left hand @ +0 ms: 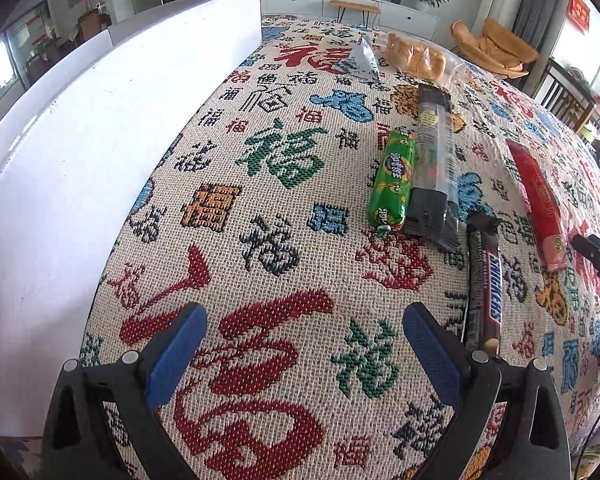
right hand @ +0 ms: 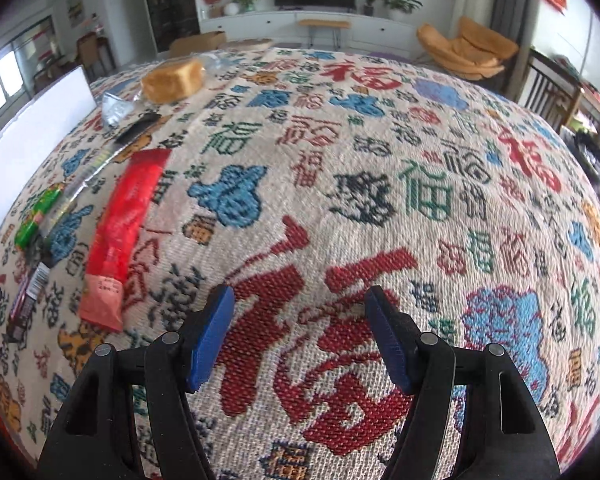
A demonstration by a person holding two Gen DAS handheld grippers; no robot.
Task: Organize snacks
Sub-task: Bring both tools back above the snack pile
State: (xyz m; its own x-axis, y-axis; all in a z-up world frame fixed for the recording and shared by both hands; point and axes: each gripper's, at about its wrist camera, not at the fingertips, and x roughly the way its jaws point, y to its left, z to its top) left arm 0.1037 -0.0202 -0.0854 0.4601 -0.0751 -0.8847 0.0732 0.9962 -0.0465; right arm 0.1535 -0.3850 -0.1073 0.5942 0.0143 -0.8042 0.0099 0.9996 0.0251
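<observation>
Snacks are lying in a loose row on the patterned tablecloth (left hand: 284, 184), right of centre in the left view: green sausage (left hand: 390, 178), clear-and-black packet (left hand: 434, 168), chocolate bar (left hand: 486, 280), red packet (left hand: 540, 204).

Handling: all are looking light, with slippery crinkly wrappers; gripping across mid-length seems best.

Left gripper (left hand: 302, 350) and right gripper (right hand: 300, 336) are hanging released, nothing between the fingers.

The left view alone is showing the white board (left hand: 100, 128) up close; the right view is showing bare cloth ahead and the bread loaf (right hand: 172, 80) at upper left.
</observation>
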